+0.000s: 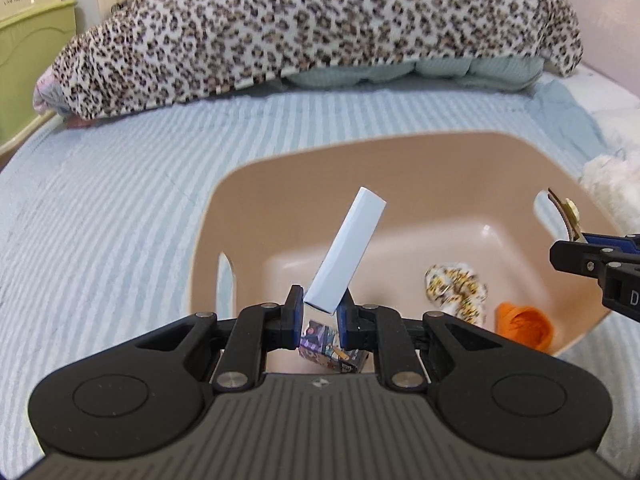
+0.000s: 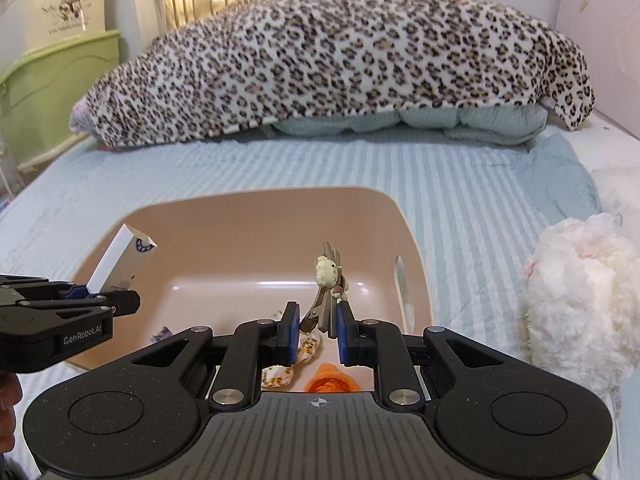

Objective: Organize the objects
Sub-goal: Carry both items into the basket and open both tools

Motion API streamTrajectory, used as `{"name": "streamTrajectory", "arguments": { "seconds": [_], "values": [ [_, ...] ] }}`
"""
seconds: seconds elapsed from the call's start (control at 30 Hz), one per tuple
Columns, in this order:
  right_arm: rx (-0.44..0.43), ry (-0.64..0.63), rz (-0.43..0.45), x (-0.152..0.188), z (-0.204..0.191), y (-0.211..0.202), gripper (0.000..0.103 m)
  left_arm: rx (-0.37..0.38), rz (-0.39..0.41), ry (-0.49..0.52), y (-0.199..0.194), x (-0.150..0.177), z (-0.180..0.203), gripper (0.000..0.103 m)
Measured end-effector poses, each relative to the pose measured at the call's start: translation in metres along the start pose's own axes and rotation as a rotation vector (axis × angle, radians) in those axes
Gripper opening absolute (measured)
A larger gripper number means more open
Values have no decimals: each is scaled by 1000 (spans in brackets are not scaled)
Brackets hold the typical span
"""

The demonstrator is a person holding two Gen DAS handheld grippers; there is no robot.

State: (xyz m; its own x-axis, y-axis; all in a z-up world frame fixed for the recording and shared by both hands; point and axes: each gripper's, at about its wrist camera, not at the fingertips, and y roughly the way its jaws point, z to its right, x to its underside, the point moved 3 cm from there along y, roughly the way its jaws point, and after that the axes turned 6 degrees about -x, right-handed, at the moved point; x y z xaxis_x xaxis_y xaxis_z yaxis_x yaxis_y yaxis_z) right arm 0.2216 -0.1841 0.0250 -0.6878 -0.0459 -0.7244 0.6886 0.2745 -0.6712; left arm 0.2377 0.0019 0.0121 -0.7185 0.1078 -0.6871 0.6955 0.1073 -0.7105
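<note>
Left wrist, striped bedspread (image 1: 120, 184), leopard blanket (image 1: 320, 28)

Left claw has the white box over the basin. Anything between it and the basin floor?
Partly. A small printed box lies on the basin floor right under the left claw and the white box. Bare floor lies further in.

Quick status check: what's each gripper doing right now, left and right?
Left gripper: shut on the white box, over the basin.
Right gripper: shut on the hair clip.
</note>
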Motion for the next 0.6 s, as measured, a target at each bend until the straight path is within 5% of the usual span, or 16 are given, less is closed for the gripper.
{"name": "streamTrajectory", "arguments": {
  "seconds": [0.3, 0.33, 0.47, 0.6],
  "values": [
    [38, -51, -55, 6, -7, 17, 17, 25, -78, -2, 17, 12, -2, 21],
    [31, -41, -46, 4, -7, 13, 28, 26, -73, -4, 14, 12, -3, 28],
    [13, -28, -9, -1, -8, -8, 43, 37, -42, 5, -8, 8, -1, 68],
    [2, -20, 33, -1, -8, -38, 62, 26, -10, 0, -34, 10, -4, 80]
  ]
}}
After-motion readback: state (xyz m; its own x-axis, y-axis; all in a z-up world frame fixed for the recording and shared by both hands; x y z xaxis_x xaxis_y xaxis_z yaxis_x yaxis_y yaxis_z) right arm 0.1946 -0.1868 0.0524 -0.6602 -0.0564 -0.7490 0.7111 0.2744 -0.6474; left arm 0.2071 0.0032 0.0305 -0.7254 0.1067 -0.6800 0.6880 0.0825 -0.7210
